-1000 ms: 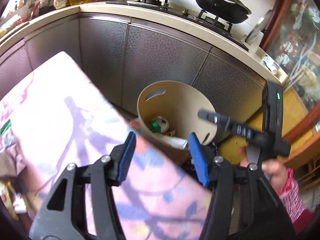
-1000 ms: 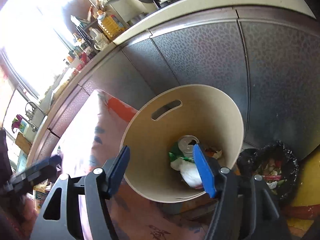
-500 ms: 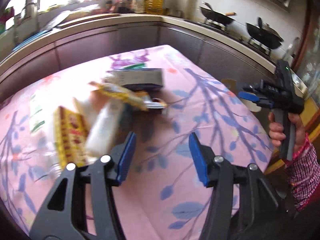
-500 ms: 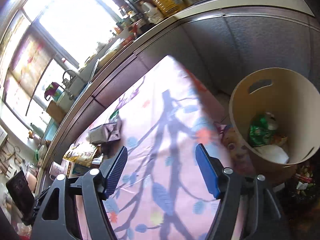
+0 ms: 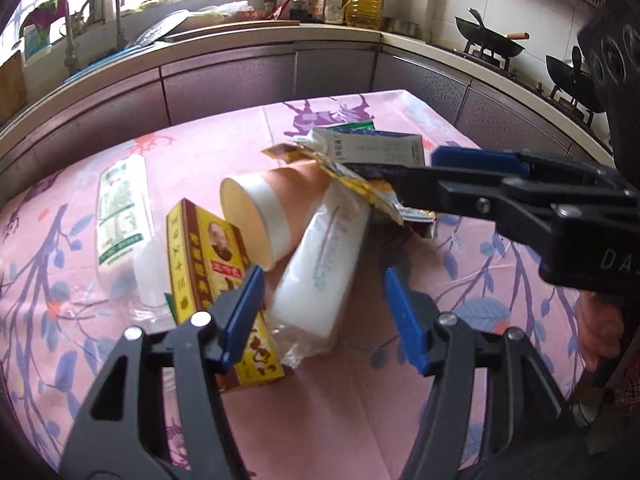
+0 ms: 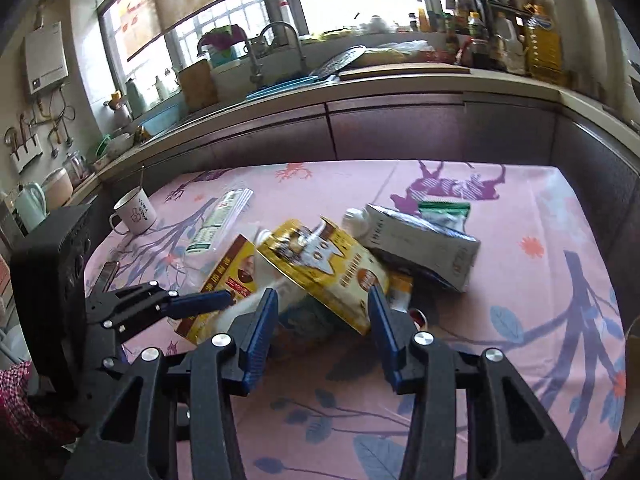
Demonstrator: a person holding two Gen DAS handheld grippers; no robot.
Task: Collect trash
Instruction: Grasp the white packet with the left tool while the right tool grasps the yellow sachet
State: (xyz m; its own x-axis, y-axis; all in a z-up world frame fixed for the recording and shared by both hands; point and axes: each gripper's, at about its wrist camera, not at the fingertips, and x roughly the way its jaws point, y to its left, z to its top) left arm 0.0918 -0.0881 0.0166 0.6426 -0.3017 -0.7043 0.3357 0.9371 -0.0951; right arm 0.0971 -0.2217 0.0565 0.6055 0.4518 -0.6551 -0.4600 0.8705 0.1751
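Observation:
A pile of trash lies on the pink flowered tablecloth (image 5: 360, 408): a white tissue pack (image 5: 320, 264), a tan paper cup (image 5: 260, 216) on its side, a yellow-brown box (image 5: 212, 268), a yellow foil wrapper (image 6: 324, 268), and a grey-white carton (image 6: 420, 240). My left gripper (image 5: 324, 312) is open and empty, just short of the tissue pack. My right gripper (image 6: 322, 328) is open and empty, its fingers either side of the yellow wrapper's near edge. The right gripper also shows in the left wrist view (image 5: 472, 168), over the pile.
A clear plastic packet (image 5: 120, 208) lies left of the pile. A white mug (image 6: 134, 212) and a dark phone (image 6: 108, 272) sit at the table's far left. Purple kitchen cabinets (image 6: 380, 128) ring the table. The bin's rim (image 6: 630, 380) shows at far right.
Both grippers swung away from the tan bin and now face the trash pile on the table, close to it. Both stay open and empty.

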